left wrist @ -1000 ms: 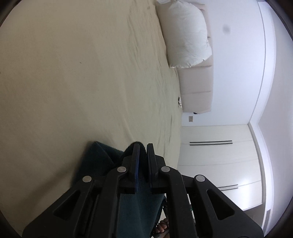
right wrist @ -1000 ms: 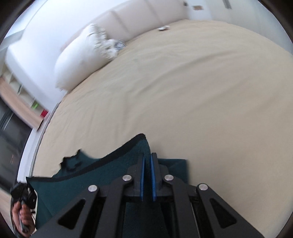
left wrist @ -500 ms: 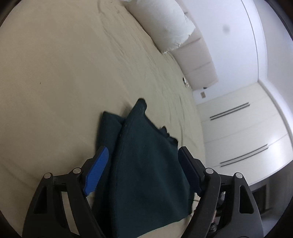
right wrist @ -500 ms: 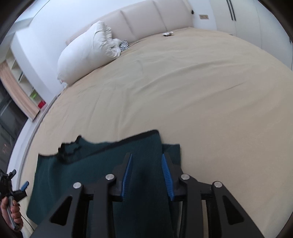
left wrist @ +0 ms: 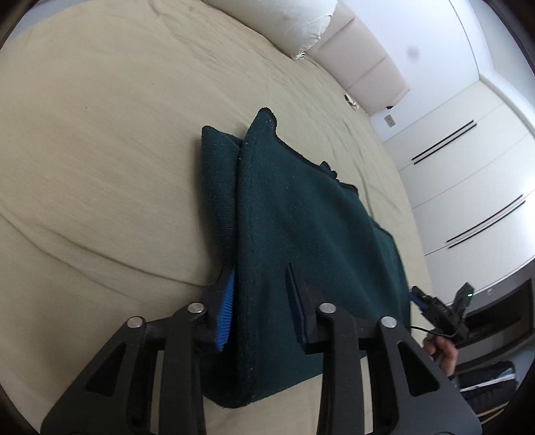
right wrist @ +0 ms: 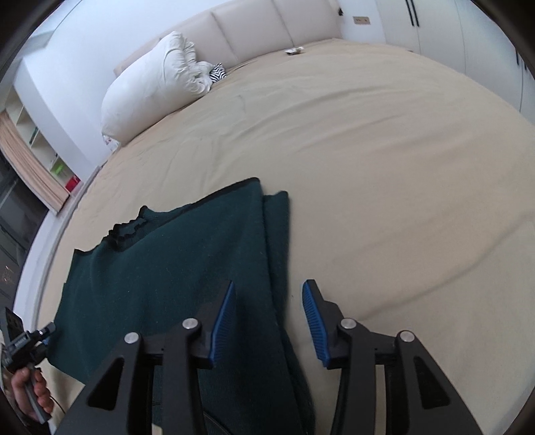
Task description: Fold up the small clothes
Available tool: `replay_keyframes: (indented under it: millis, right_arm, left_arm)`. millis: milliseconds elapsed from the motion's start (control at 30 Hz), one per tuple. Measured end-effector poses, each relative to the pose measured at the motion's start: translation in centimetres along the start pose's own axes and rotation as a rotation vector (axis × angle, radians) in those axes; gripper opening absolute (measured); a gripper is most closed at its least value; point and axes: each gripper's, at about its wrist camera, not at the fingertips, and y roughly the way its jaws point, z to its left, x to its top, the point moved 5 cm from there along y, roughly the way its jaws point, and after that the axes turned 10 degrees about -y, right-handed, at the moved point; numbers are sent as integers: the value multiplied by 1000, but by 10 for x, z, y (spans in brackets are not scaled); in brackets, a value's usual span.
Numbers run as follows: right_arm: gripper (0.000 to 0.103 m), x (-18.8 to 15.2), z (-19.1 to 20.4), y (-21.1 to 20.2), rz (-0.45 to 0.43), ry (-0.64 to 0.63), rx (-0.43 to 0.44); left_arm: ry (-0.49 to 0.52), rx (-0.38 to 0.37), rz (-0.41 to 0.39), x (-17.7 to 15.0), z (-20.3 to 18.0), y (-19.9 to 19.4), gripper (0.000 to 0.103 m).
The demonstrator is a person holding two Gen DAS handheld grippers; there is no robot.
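Beige bedsheet (right wrist: pixel 384 167) covers the whole bed, w/ soft creases across it. White pillow (right wrist: pixel 150 87) at far left in right-wrist view, leaning on the padded cream headboard (right wrist: pixel 267 30); same pillow (left wrist: pixel 284 20) at top of left-wrist view. Small black-and-white striped item (right wrist: pixel 218 71) just beside the pillow, touching it. Small object (right wrist: pixel 294 51) on the sheet near the headboard, too small to tell what. Wall outlet (right wrist: pixel 361 20) right of headboard. White wardrobe (left wrist: pixel 468 167) w/ dark bar handles at right in left-wrist view. Far left in right-wrist view: shelves (right wrist: pixel 40 147), a tan curtain (right wrist: pixel 30 167), a red item (right wrist: pixel 73 183) low by the curtain.
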Motion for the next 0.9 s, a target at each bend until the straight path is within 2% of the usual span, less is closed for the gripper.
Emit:
replay_keyframes:
  millis: [167, 233, 267, 333, 400, 600, 767, 900]
  right_arm:
    - [45, -15, 13, -3, 69, -95, 10]
    - [45, -22, 19, 4, 107, -135, 6]
    - [45, -24, 21, 6, 119, -143, -4]
    - [44, -26, 22, 6, 110, -138, -2]
    - [32, -25, 23, 3, 95, -134, 0]
    - [14, -24, 20, -3, 76, -135, -1]
    - [11, -22, 20, -2, 71, -135, -7]
    - [7, -17, 18, -8, 29, -117, -1]
  left_arm:
    - [106, 86, -17, 2, -20, 11, 18]
    - [128, 86, -2, -4, -24, 17, 14]
    - [129, 79, 7, -7, -26, 20, 8]
    - [142, 74, 12, -11, -22, 18, 6]
    - [151, 72, 18, -16, -20, 15, 5]
    - [149, 56, 22, -27, -10, 11, 5]
    - [167, 55, 5, -33, -7, 11, 4]
    - [121, 61, -28, -37, 9, 1, 4]
